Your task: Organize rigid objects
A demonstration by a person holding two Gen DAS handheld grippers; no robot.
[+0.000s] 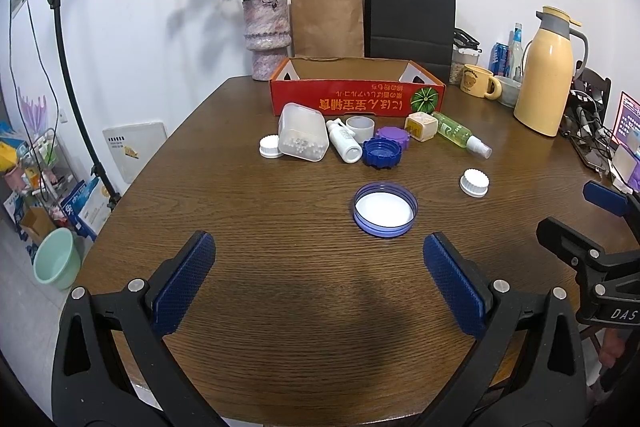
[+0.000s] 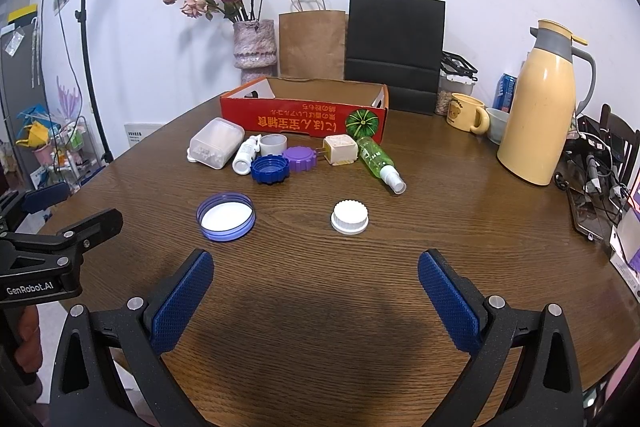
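Note:
A red cardboard box (image 1: 356, 98) (image 2: 304, 117) stands open at the back of the brown table. In front of it lie a clear container of white beads (image 1: 301, 137) (image 2: 216, 143), a white bottle (image 1: 343, 141) (image 2: 245, 155), a dark blue cap (image 1: 381, 153) (image 2: 270, 169), a purple cap (image 1: 391, 137) (image 2: 299, 158), a cream plug (image 1: 421, 126) (image 2: 340, 149) and a green spray bottle (image 1: 460, 134) (image 2: 378, 161). Nearer lie a wide blue-rimmed lid (image 1: 385, 209) (image 2: 226, 215) and a white cap (image 1: 474, 182) (image 2: 349, 217). My left gripper (image 1: 318, 277) and right gripper (image 2: 316, 291) hover open and empty above the near table.
Behind the box stand a vase of dried roses (image 1: 266, 35), a brown paper bag (image 1: 326, 21) and a black bag (image 1: 410, 17). At the right are a yellow thermos jug (image 2: 536, 107), a yellow mug (image 2: 466, 113), cans and tangled cables (image 2: 596, 163). A second white cap (image 1: 269, 146) lies beside the container.

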